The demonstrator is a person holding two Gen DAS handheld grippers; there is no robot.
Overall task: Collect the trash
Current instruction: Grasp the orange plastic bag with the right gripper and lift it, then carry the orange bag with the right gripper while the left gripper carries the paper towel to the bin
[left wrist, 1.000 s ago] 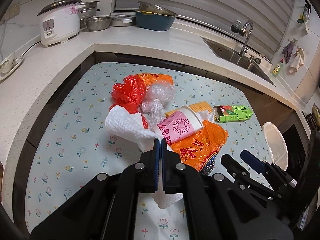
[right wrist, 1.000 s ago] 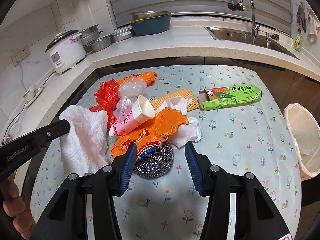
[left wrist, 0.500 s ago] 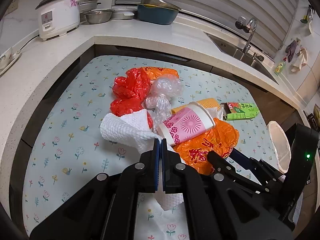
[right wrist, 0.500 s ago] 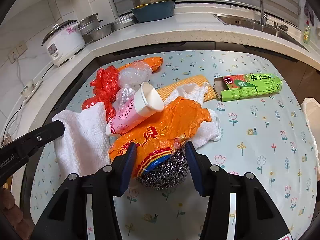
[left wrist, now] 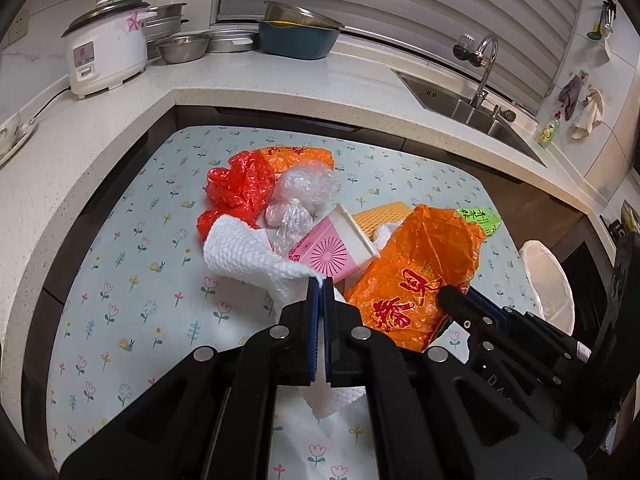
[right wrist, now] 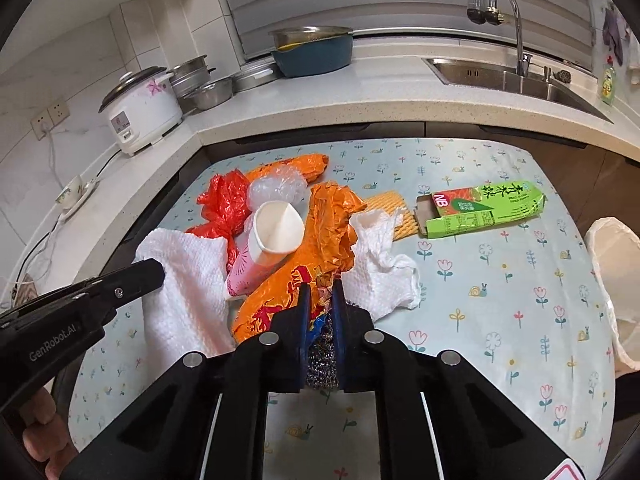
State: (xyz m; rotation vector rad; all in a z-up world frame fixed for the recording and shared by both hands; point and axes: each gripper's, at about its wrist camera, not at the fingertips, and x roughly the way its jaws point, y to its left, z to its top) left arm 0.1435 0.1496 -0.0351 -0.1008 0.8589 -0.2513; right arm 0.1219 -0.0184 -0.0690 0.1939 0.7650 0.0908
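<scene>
A trash pile lies on the flowered table mat (right wrist: 500,312). My left gripper (left wrist: 321,280) is shut on a white paper towel (left wrist: 248,256), which also shows in the right wrist view (right wrist: 188,280). My right gripper (right wrist: 319,286) is shut on the orange plastic bag (right wrist: 320,236) with a steel wool scrubber (right wrist: 322,356) between its fingers. The bag also shows in the left wrist view (left wrist: 416,264). A pink paper cup (right wrist: 268,244) leans against the bag. A red bag (right wrist: 222,208), clear plastic wrap (right wrist: 276,188), crumpled tissue (right wrist: 380,264), a yellow sponge (right wrist: 394,210) and a green carton (right wrist: 484,208) lie around.
A white-lined trash bin (right wrist: 616,280) stands off the table's right edge. The counter behind holds a rice cooker (right wrist: 140,108), metal bowls (right wrist: 208,92), a blue basin (right wrist: 312,52) and a sink with faucet (right wrist: 516,72).
My right gripper moved forward and closed on the orange bag and scrubber, lifting and crumpling the bag. The cup tipped against it. My left gripper stays shut on the towel.
</scene>
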